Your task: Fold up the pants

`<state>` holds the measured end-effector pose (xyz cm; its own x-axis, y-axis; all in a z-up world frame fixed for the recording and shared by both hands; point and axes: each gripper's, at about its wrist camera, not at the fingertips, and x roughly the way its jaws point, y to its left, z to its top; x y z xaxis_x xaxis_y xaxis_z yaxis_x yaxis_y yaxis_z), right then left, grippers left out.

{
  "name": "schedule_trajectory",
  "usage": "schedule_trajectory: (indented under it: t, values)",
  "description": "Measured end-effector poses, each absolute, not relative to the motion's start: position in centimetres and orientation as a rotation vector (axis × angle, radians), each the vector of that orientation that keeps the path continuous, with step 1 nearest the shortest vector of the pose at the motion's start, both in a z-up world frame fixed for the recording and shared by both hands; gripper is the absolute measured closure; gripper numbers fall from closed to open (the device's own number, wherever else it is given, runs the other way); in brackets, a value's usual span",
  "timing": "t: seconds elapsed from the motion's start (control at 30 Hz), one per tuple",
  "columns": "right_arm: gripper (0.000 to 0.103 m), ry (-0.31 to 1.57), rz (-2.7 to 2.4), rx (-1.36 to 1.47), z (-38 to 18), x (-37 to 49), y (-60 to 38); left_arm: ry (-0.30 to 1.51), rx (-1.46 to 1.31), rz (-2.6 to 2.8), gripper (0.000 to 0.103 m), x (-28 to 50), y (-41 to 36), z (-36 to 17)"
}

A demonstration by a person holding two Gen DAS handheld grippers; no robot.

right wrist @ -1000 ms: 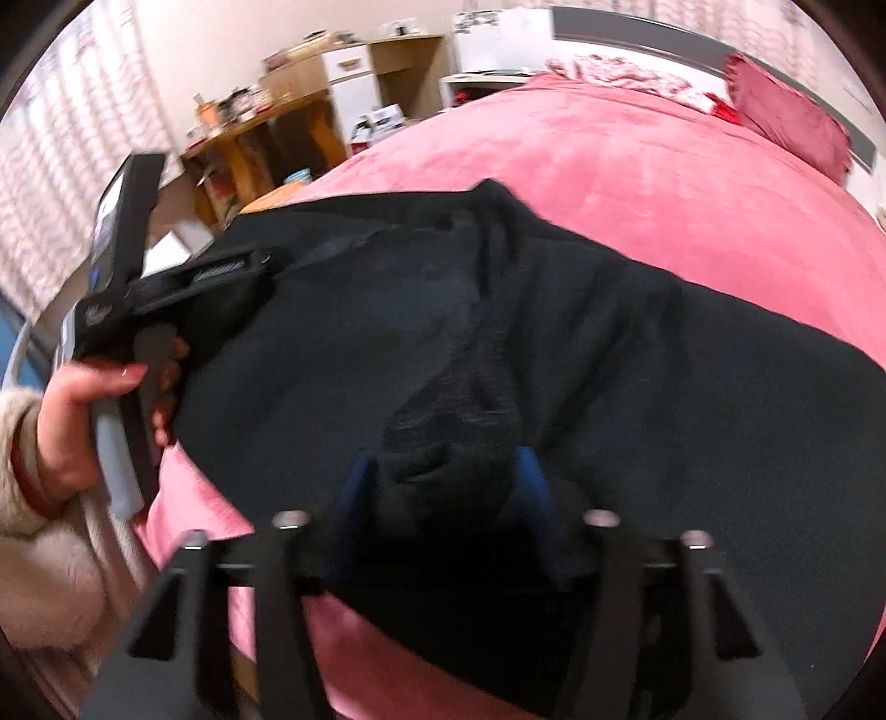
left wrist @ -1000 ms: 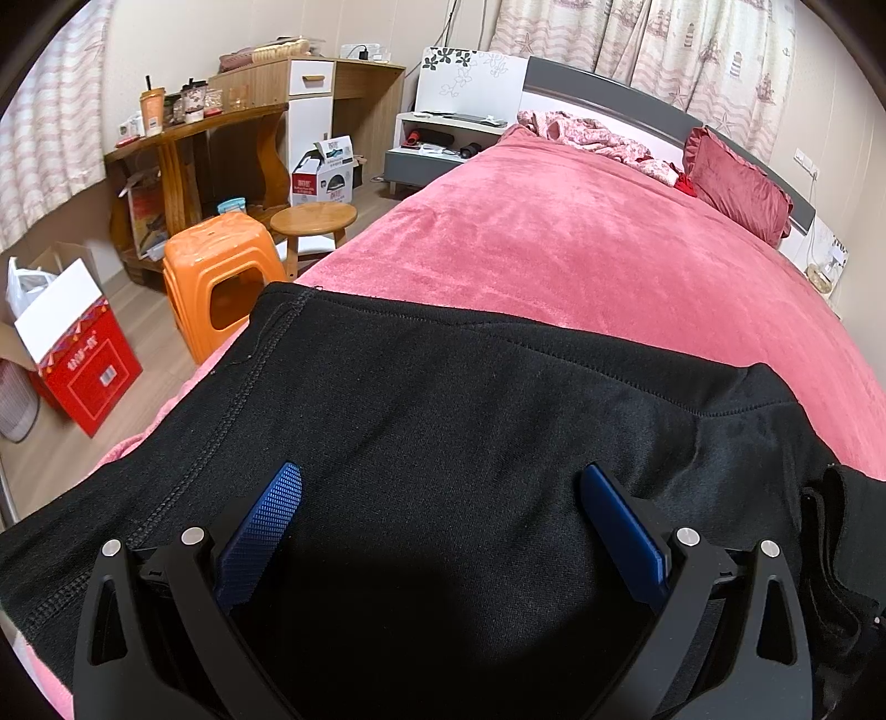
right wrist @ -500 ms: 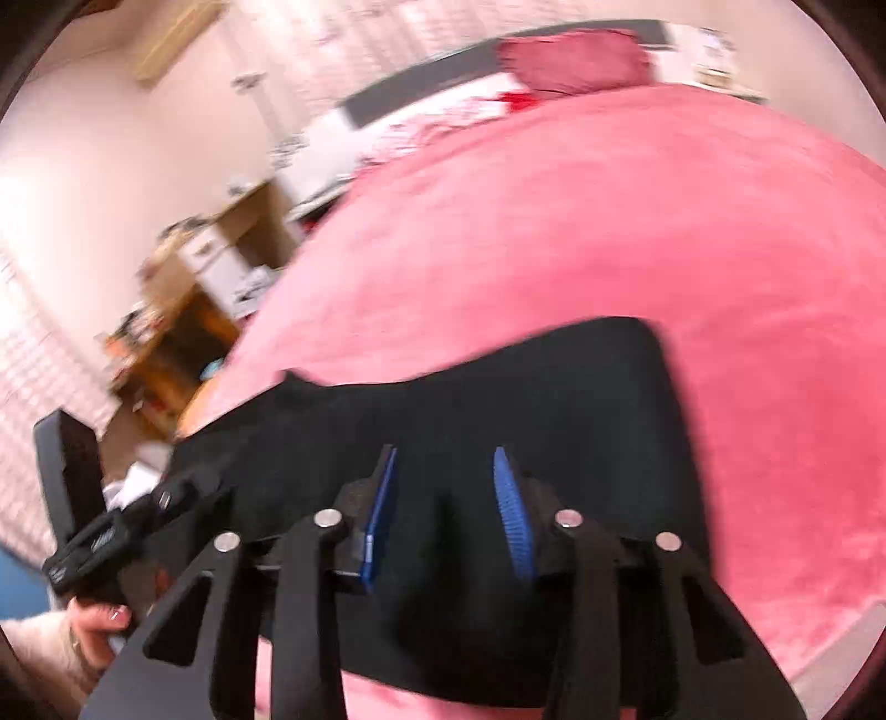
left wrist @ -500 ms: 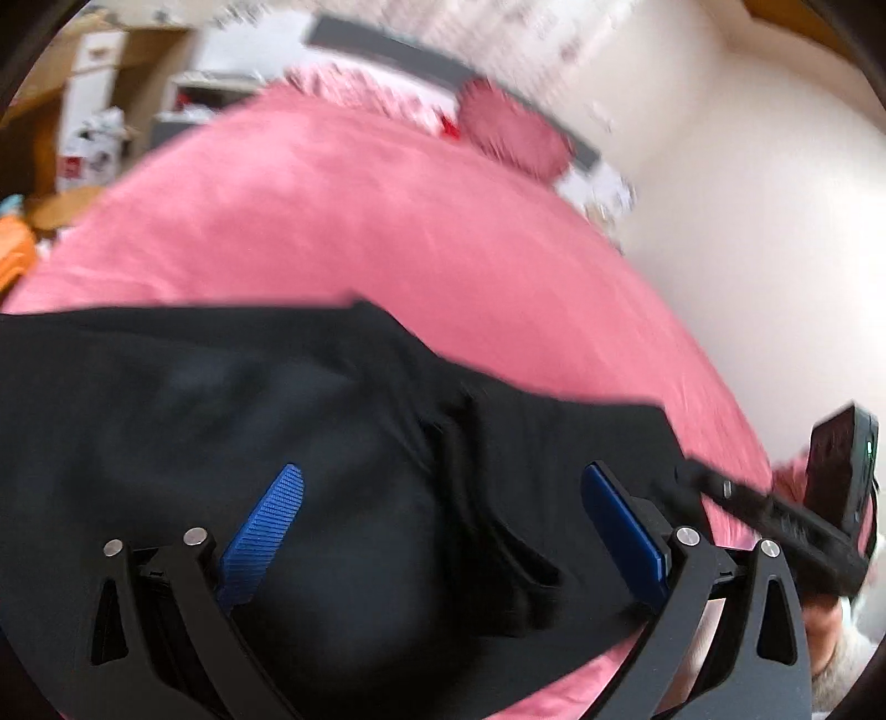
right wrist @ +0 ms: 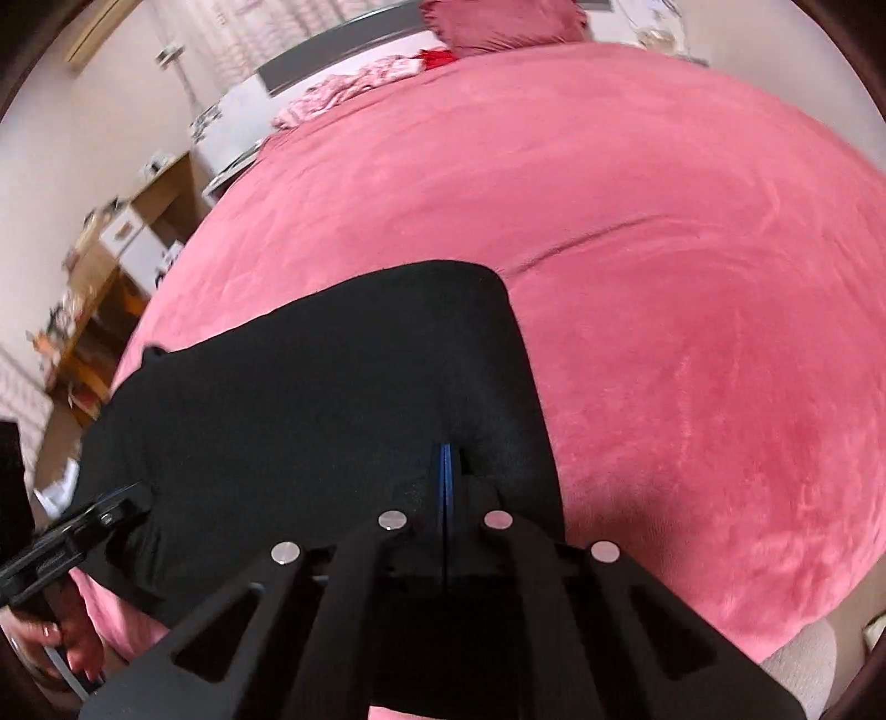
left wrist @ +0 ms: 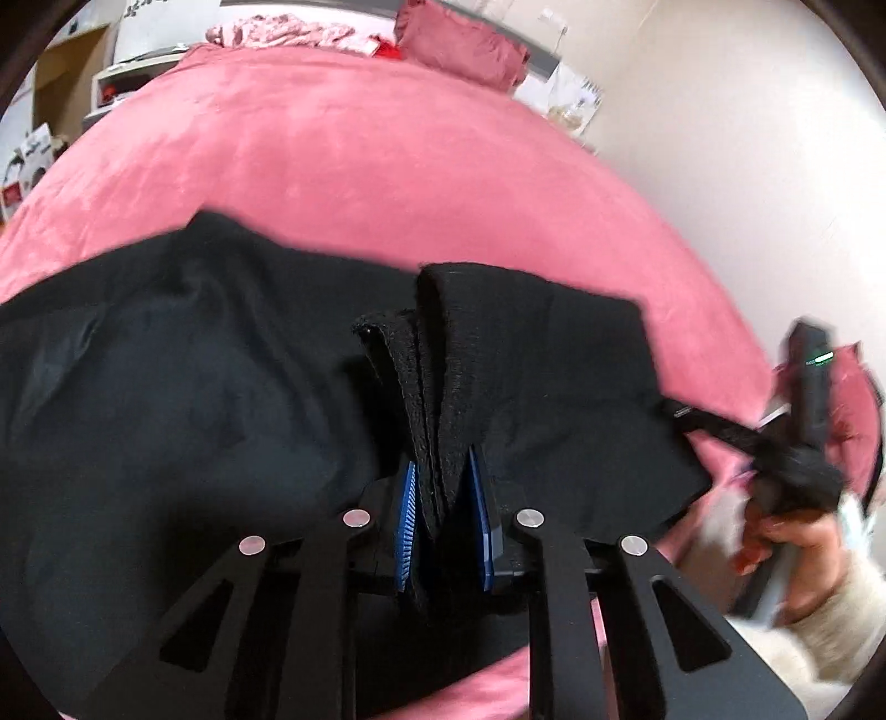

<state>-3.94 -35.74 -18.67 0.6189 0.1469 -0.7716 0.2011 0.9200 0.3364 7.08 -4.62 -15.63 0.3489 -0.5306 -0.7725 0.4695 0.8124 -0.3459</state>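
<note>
Black pants (left wrist: pixel 183 365) lie across the near end of a pink bed (left wrist: pixel 360 160). My left gripper (left wrist: pixel 441 487) is shut on a bunched ridge of thick black fabric (left wrist: pixel 429 387) that stands up between its blue pads. My right gripper (right wrist: pixel 446 471) is shut, its blue pads pressed together on the pants (right wrist: pixel 310 387) near their right edge. In the left wrist view the right gripper (left wrist: pixel 808 399) shows at the far right, held by a hand. In the right wrist view the left gripper (right wrist: pixel 72 531) shows at the lower left.
A red pillow (left wrist: pixel 459 44) and crumpled pink bedding (left wrist: pixel 277 33) lie at the head of the bed. A wooden desk and shelves (right wrist: pixel 111 255) stand left of the bed. A white wall (left wrist: pixel 720 111) is on the right.
Both grippers swung to the right along the pants. The left gripper went from wide open to shut on a fabric ridge. The right gripper let go of one bunch, moved, and shut again.
</note>
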Motion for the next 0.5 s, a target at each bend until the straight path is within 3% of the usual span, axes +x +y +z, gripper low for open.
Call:
schedule_trajectory:
  t: [0.17,0.23,0.27,0.3,0.33,0.43,0.5]
  values:
    - [0.103,0.909,-0.038,0.379,-18.9,-3.9,-35.3,1.001,-0.097,-0.689,0.079,7.4,-3.3,-16.7]
    - [0.096,0.909,-0.015,0.43,-18.4,-3.9,-35.5,0.998,-0.114,-0.673,0.074,7.5,-3.1,-16.3]
    - [0.081,0.902,-0.004,0.456,-18.1,-4.0,-35.4,0.992,-0.132,-0.651,0.067,7.4,-2.7,-15.8]
    - [0.058,0.884,0.005,0.474,-17.4,-4.2,-35.2,0.971,-0.143,-0.62,0.064,7.2,-2.3,-15.0]
    - [0.049,0.839,0.002,0.465,-16.4,-4.6,-35.0,0.94,-0.148,-0.597,0.064,7.2,-1.8,-14.2]
    - [0.049,0.779,0.012,0.333,-14.4,-3.9,-33.3,0.823,-0.14,-0.581,0.064,7.2,-1.6,-11.7]
    - [0.057,0.778,0.024,0.268,-14.1,-3.0,-32.6,0.781,-0.104,-0.608,0.064,7.3,-2.9,-10.6]
